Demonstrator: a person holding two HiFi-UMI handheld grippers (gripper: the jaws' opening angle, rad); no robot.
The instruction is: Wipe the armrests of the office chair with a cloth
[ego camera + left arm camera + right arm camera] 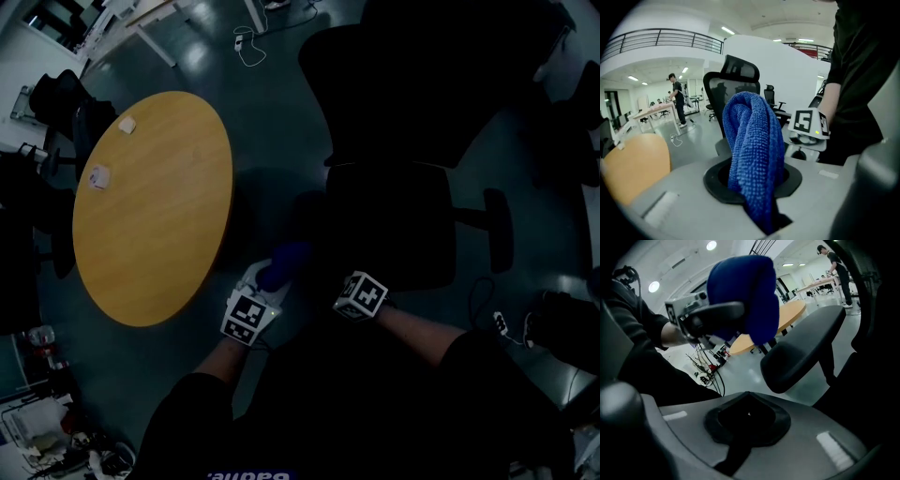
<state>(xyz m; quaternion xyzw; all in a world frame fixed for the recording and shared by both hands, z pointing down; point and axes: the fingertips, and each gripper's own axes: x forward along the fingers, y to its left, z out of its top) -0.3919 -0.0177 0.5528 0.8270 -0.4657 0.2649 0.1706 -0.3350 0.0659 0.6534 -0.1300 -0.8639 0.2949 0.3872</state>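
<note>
Approach step: cloth gripped, armrest not yet wiped.

Your left hand-held gripper [265, 284] is clamped on the bunched blue cloth [281, 264], which hangs just over the near end of the office chair's [394, 94] left-side armrest [801, 350]. They look apart, though the head view is too dark to be sure. Your right hand-held gripper [352, 281] is closed on nothing, near the seat's front. Next, I judge: press the cloth to the pad and draw it along. The right-side armrest [499, 230] comes after.

Head view's really dim, the office chair [412, 122] just a black blob past the right edge of the table [150, 206], while both gripper views are bright under ceiling lights [711, 245], fisheye-bent with dark corners.
</note>
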